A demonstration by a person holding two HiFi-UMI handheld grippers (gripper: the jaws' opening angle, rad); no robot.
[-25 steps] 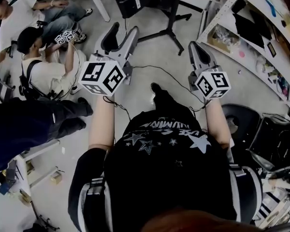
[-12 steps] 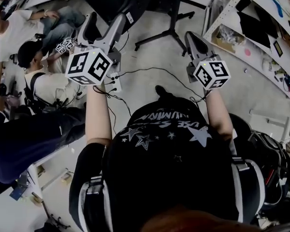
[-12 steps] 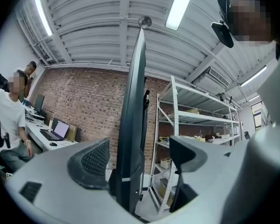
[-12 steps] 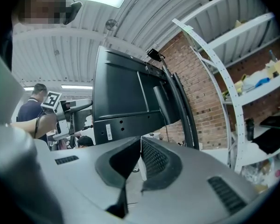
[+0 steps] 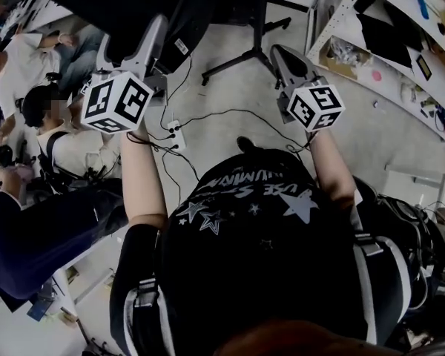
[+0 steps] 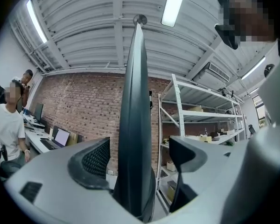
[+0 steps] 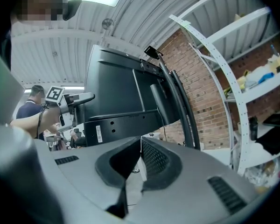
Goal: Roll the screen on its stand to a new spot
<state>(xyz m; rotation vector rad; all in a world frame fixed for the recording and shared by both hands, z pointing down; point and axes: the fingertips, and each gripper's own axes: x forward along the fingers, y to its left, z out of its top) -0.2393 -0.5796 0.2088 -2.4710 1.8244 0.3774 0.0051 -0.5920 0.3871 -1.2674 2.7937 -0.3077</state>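
Two left gripper point(image 6: 139, 155) jaws just opened; screen point(image 6: 135, 101) edge between, seemingly not touching.

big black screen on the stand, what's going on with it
A person stands behind the large black flat screen on its black metal stand, a claw in each hand. The left claw straddles the screen's side edge; its jaws have just been opening and stand apart, not pressing it. The right claw is shut on nothing and points at the screen's back.
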